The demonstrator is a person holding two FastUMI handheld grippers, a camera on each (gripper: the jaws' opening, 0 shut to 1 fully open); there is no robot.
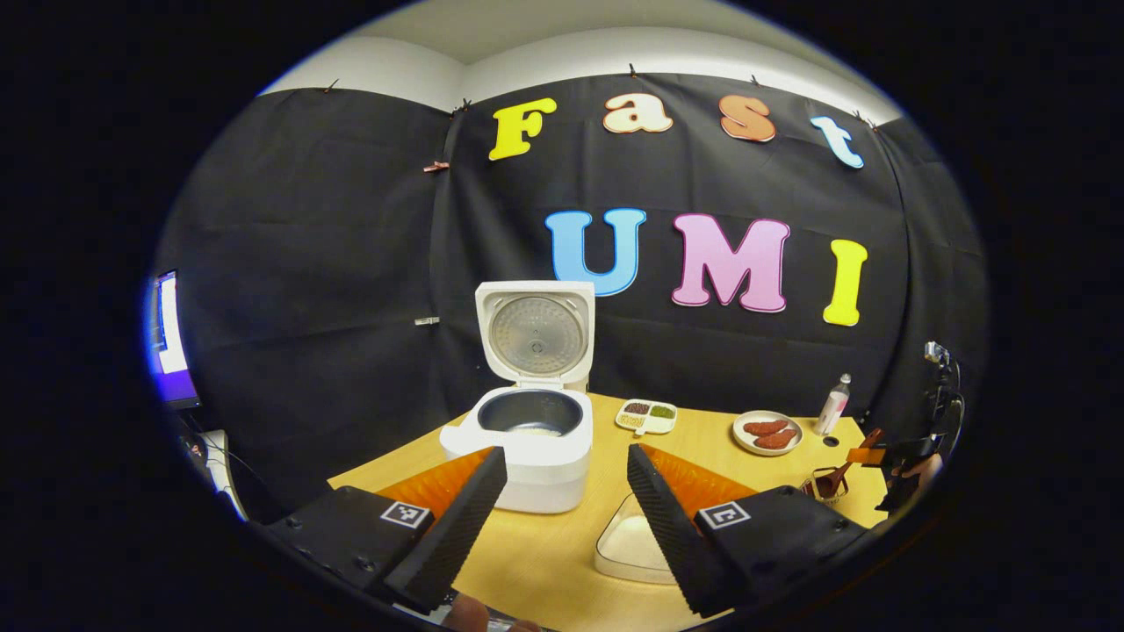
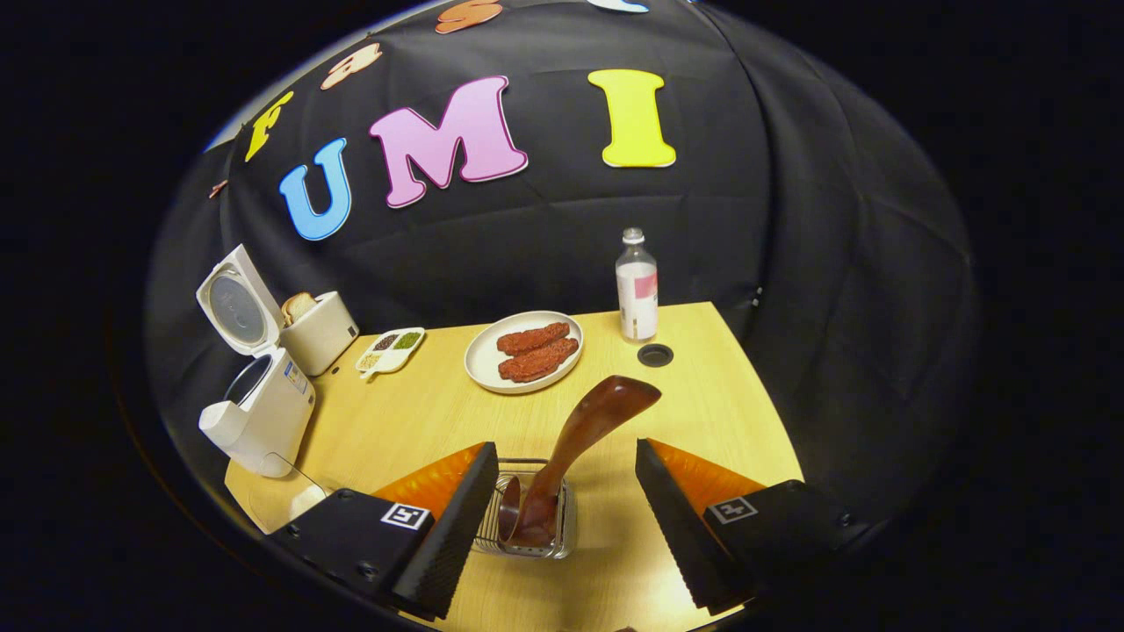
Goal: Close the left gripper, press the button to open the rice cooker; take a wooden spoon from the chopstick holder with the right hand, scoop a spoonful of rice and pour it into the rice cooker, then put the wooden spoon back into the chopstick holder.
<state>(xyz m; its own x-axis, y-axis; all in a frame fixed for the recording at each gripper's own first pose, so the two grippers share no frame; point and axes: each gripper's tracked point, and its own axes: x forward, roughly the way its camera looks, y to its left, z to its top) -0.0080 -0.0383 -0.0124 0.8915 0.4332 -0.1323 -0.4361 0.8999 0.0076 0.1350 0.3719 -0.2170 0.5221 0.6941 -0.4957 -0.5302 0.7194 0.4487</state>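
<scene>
The white rice cooker (image 1: 536,456) stands open on the wooden table, its lid (image 1: 536,333) upright and some rice in the dark inner pot. My left gripper (image 1: 564,478) hangs open in front of it, touching nothing. A white rice dish (image 1: 625,549) lies just right of the cooker. In the right gripper view the brown wooden spoon (image 2: 587,426) stands in the wire chopstick holder (image 2: 566,531), leaning to the right. My right gripper (image 2: 566,478) is open above the holder, with the spoon between its fingers but untouched. The cooker (image 2: 263,421) is far to the left in this view.
A plate with two sausages (image 2: 527,351), a small bottle (image 2: 637,285), a divided dish of grains (image 2: 391,348) and a toaster with bread (image 2: 320,332) stand along the back of the table (image 2: 421,421). A round hole (image 2: 655,355) sits near the bottle. A monitor (image 1: 171,342) glows at left.
</scene>
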